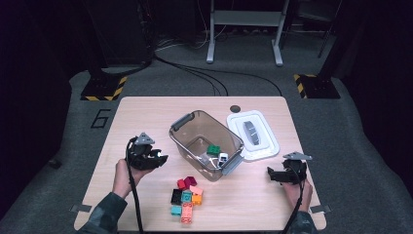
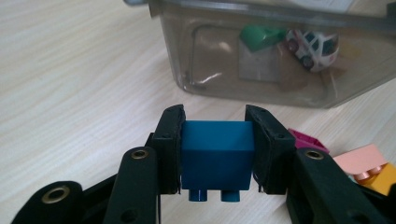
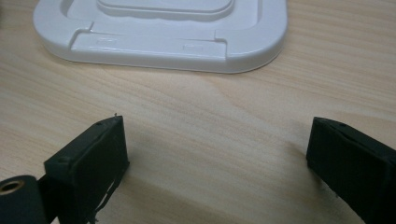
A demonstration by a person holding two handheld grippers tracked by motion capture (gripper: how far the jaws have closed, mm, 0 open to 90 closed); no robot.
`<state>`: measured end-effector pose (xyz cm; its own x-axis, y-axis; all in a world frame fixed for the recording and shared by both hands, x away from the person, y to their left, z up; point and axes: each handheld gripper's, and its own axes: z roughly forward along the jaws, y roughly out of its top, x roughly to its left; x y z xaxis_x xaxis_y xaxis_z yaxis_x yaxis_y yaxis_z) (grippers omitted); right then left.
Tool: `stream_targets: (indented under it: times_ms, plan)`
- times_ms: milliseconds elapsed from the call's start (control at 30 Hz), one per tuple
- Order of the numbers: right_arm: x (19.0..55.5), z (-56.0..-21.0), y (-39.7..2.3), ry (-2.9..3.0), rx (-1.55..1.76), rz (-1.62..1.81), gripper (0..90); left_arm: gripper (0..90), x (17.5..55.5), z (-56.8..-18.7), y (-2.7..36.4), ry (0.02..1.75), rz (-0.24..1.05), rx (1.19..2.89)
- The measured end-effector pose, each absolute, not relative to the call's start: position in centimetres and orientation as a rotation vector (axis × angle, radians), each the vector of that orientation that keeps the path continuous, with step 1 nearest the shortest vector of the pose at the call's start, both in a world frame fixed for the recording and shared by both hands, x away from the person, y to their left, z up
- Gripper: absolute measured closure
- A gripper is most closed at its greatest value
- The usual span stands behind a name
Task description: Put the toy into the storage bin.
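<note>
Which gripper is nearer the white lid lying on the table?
Right. The right gripper sits just below the white lid, jaws open toward it. The left gripper, shut on a blue brick, is beyond the clear bin.

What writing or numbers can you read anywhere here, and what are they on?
"6": a large dark numeral on the grey floor, left of the table.
White lid: two small raised marks, too faint to read.
Toy car in the clear bin: no readable marking.
</note>
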<state>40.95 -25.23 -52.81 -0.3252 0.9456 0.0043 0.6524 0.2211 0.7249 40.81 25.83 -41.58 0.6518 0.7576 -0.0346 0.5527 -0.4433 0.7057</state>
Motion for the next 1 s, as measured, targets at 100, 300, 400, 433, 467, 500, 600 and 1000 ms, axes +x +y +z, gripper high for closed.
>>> stream_targets:
  times_ms: [100,300,400,433,467,500,600,1000]
  plan:
    - [41.0,-52.8,-25.2,2.059,1.473,0.888,4.5,59.2,41.0,-40.7,25.8,1.004,0.385,2.159]
    - [40.9,-52.8,-25.2,2.059,1.472,0.888,4.5,59.2,41.8,-38.7,25.7,0.983,0.405,2.158]
    - [40.9,-52.8,-25.2,2.059,1.473,0.888,4.5,59.2,42.4,-38.0,25.4,0.975,0.418,2.163]
    - [40.9,-52.8,-25.2,2.058,1.472,0.888,4.5,59.2,42.7,-37.8,25.3,0.974,0.419,2.162]
    - [40.9,-52.8,-25.2,2.059,1.473,0.888,4.6,59.2,42.9,-37.5,25.2,0.976,0.415,2.158]
    - [40.9,-52.8,-25.2,2.058,1.473,0.889,4.6,59.2,43.1,-37.2,25.2,0.969,0.424,2.165]
    - [40.9,-52.8,-25.2,2.058,1.472,0.888,4.6,59.2,43.6,-36.3,24.9,0.961,0.436,2.146]
    - [40.9,-52.8,-25.2,2.059,1.473,0.888,4.6,59.1,46.1,-33.8,23.3,0.928,0.454,2.146]
